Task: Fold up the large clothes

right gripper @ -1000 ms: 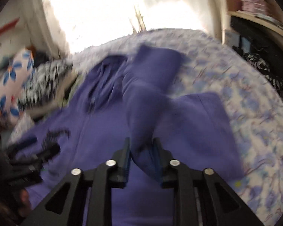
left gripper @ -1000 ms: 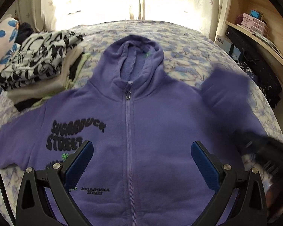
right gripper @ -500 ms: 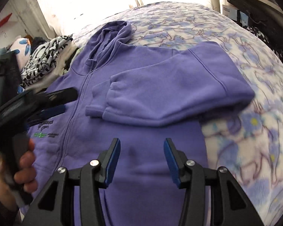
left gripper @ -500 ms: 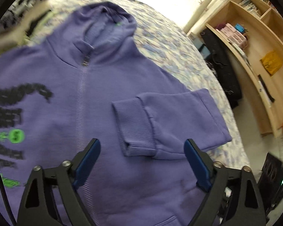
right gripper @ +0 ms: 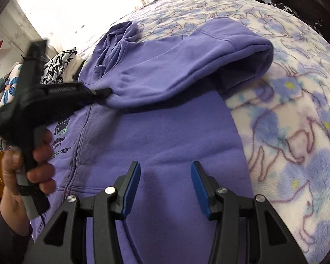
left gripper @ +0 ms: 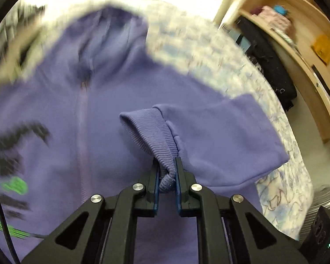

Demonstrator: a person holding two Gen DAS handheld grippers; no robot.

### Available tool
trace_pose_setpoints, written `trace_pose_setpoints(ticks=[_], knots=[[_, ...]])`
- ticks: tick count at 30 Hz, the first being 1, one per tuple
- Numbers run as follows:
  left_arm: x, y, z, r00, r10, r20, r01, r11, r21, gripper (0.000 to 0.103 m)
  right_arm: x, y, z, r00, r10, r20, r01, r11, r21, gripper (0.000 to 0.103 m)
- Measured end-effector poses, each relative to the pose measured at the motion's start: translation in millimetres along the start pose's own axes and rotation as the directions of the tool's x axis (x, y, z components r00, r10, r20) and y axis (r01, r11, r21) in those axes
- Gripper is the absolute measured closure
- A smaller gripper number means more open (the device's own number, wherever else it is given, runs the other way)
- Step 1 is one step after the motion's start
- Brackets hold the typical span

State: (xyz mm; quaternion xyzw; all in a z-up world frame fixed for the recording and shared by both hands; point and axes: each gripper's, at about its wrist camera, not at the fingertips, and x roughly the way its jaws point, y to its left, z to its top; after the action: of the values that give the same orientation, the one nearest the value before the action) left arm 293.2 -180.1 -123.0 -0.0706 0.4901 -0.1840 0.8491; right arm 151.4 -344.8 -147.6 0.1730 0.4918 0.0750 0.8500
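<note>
- The purple hoodie (right gripper: 165, 132) lies front-up on the bed (right gripper: 297, 121), hood toward the bright window, zip running down the middle.
- My left tongs (left gripper: 167, 176) are clamped on the ribbed cuff (left gripper: 147, 129) of the sleeve (left gripper: 220, 136); the cuff is bunched between the blue pads, and that sleeve is folded in across the chest.
- My right tongs (right gripper: 166, 187) stand about half open over the lower front of the hoodie, with nothing gripped between the pads.
- In the right wrist view, the left tongs (right gripper: 105, 92) meet the cuff end just beside the zip; the hand (right gripper: 28, 167) holding them fills the left edge.
- Edges: the sleeve's fold (right gripper: 259, 50) juts past the hoodie's side seam onto the floral blanket. Open blanket lies beyond it toward the bed's right edge.
- A stack of folded clothes (right gripper: 59, 66) sits near the hoodie's far shoulder, by the hood.
- Wooden shelving (left gripper: 308, 55) stands well apart, past the bed's right side.
- Hard to make out: the left wrist view is smeared, so the chest print (left gripper: 13, 145) is unreadable there. The hem is cut off by both tongs' frames, and the other sleeve is out of frame.
</note>
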Motion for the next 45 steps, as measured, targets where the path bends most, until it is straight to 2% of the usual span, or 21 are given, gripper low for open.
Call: trace_pose_setpoints(ticks=[4, 7, 9, 12, 14, 16, 18, 21, 24, 25, 28, 31, 33, 34, 35, 37, 38, 40, 41, 42, 45], knots=[[-62.6, 1.6, 18.9, 0.987, 0.044, 0.155, -0.056, 0.996, 0.072, 0.094, -11.3, -1.1, -3.3, 0.999, -0.029, 0.026, 0.029, 0.999, -0.018, 0.055], [-97.2, 22.1, 25.8, 0.969, 0.1, 0.226, -0.122, 0.989, 0.087, 0.094, -17.5, -1.4, -6.2, 0.998, -0.045, 0.04, 0.047, 0.999, -0.028, 0.055], [-109.3, 44.9, 22.8, 0.959, 0.153, 0.24, -0.179, 0.98, 0.09, 0.093, -19.9, -0.6, -7.7, 0.998, -0.052, 0.042, 0.054, 0.998, -0.032, 0.055], [-107.0, 90.7, 14.0, 0.965, 0.193, 0.179, -0.205, 0.977, 0.05, 0.088, -20.1, 1.6, -8.3, 0.997, -0.06, 0.039, 0.062, 0.997, -0.042, 0.053], [-87.7, 121.9, 2.6, 0.975, 0.202, 0.096, -0.203, 0.979, 0.001, 0.069, -17.5, 3.9, -6.9, 0.997, -0.07, 0.038, 0.072, 0.996, -0.049, 0.042], [-66.3, 149.8, -11.4, 0.977, 0.214, 0.003, -0.213, 0.975, -0.062, 0.067, -15.2, 7.1, -4.9, 0.996, -0.078, 0.036, 0.079, 0.996, -0.048, 0.04], [-52.5, 169.5, -20.9, 0.985, 0.167, -0.05, -0.172, 0.975, -0.14, 0.067, -13.6, 8.8, 1.3, 0.997, -0.069, 0.019, 0.07, 0.996, -0.046, 0.04], [-46.8, 184.2, -26.7, 0.996, 0.079, -0.036, -0.085, 0.971, -0.223, 0.067, -18.2, 14.8, 15.2, 0.997, -0.073, 0.025, 0.074, 0.995, -0.071, 0.04], [-43.2, 182.3, -21.4, 0.999, 0.048, -0.018, -0.051, 0.974, -0.221, 0.053, -25.4, 19.5, 36.7, 0.996, -0.077, 0.043, 0.081, 0.992, -0.098, 0.04], [-42.0, 179.9, -18.1, 0.999, 0.049, -0.013, -0.051, 0.977, -0.208, 0.049, -26.9, 19.6, 47.2, 0.995, -0.085, 0.052, 0.09, 0.991, -0.104, 0.04], [-33.1, 174.7, -6.8, 0.998, 0.06, -0.024, -0.063, 0.983, -0.17, 0.047, -23.4, 15.9, 80.8, 0.989, -0.125, 0.085, 0.135, 0.983, -0.121, 0.039], [-18.3, 179.3, 2.2, 0.996, 0.062, -0.06, -0.072, 0.982, -0.173, 0.047, -1.8, 5.1, 122.6, 0.982, -0.171, 0.079, 0.179, 0.978, -0.111, 0.039], [-15.1, 182.6, 3.0, 0.996, 0.069, -0.057, -0.077, 0.983, -0.169, 0.047, 18.6, -3.1, 147.1, 0.98, -0.189, 0.063, 0.195, 0.976, -0.1, 0.039], [-14.4, 181.6, 4.5, 0.996, 0.074, -0.052, -0.081, 0.984, -0.161, 0.049, 30.1, -6.2, 157.8, 0.976, -0.211, 0.054, 0.215, 0.972, -0.099, 0.039], [-14.6, 179.5, 6.4, 0.996, 0.084, -0.043, -0.09, 0.985, -0.145, 0.064, 42.3, -11.0, 168.1, 0.972, -0.232, 0.045, 0.236, 0.967, -0.097, 0.039], [-12.1, 173.0, 10.9, 0.995, 0.084, -0.051, -0.089, 0.991, -0.104, 0.08, 68.1, -20.4, 184.7, 0.968, -0.25, 0.008, 0.25, 0.965, -0.084, 0.039], [-11.6, 170.9, 12.5, 0.995, 0.092, -0.046, -0.095, 0.991, -0.089, 0.087, 79.7, -25.3, 190.1, 0.97, -0.244, -0.02, 0.242, 0.968, -0.065, 0.039], [-15.9, 158.4, 15.9, 0.992, 0.123, -0.019, -0.123, 0.992, -0.027, 0.095, 96.4, -34.8, 195.7, 0.977, -0.207, -0.056, 0.207, 0.978, -0.022, 0.039], [-19.0, 152.9, 18.4, 0.99, 0.144, 0.005, -0.144, 0.99, 0.003, 0.098, 101.7, -36.8, 196.1, 0.981, -0.185, -0.058, 0.184, 0.983, -0.013, 0.054], [-23.0, 148.1, 20.5, 0.988, 0.153, 0.031, -0.154, 0.988, 0.025, 0.098, 103.8, -35.5, 196.8, 0.984, -0.168, -0.056, 0.167, 0.986, -0.02, 0.082], [-31.7, 145.1, 26.6, 0.981, 0.171, 0.092, -0.175, 0.984, 0.034, 0.098, 89.8, -29.9, 194.1, 0.979, -0.2, 0.047, 0.201, 0.979, -0.032, 0.087]])
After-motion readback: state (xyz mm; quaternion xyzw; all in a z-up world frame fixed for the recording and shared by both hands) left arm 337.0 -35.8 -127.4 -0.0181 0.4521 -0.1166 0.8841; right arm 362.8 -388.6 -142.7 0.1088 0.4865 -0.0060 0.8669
